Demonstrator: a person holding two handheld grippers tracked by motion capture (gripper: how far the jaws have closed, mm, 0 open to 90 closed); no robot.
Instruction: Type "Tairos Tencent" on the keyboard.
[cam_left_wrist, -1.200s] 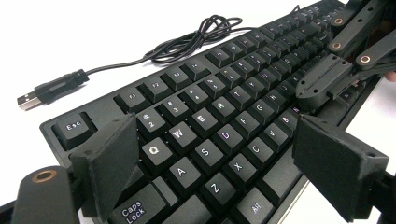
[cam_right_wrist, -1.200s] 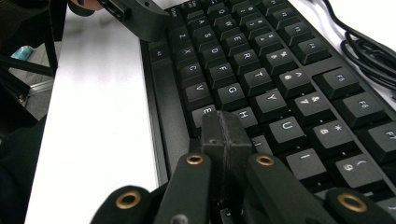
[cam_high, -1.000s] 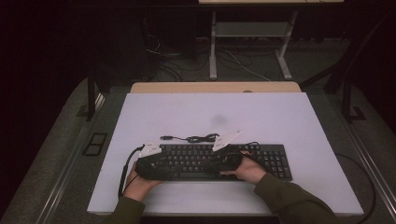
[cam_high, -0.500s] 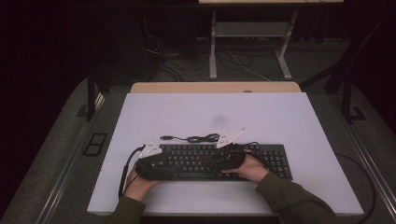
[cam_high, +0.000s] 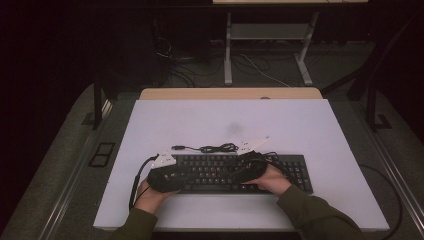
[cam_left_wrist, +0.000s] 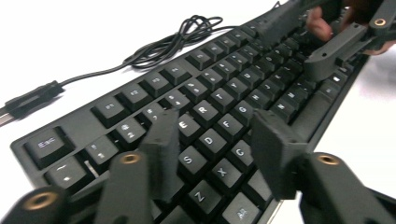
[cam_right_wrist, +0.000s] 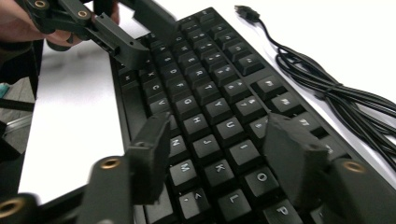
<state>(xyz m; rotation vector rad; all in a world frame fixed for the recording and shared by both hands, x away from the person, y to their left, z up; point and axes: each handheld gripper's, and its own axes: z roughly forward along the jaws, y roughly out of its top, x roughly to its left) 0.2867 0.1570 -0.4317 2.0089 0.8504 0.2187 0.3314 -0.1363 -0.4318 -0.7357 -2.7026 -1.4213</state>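
Note:
A black keyboard (cam_high: 292, 170) lies along the front of the white table, and also appears in the left gripper view (cam_left_wrist: 219, 70) and the right gripper view (cam_right_wrist: 205, 70). Its black cable (cam_high: 212, 148) lies bundled just behind it. My left gripper (cam_high: 172, 177) hovers open over the keyboard's left end, jaws spread above the E, S, D and F keys (cam_left_wrist: 215, 123). My right gripper (cam_high: 245, 170) hovers open over the middle, jaws spread above the H, J, U and I keys (cam_right_wrist: 217, 126). Neither holds anything. The two grippers point toward each other.
The white table top (cam_high: 225, 120) stretches bare behind the keyboard. The cable (cam_left_wrist: 173, 44) ends in a USB plug (cam_left_wrist: 32, 100) on the table, and this plug (cam_right_wrist: 245, 11) lies past the keyboard's far corner. A wooden desk edge (cam_high: 230, 93) borders the back.

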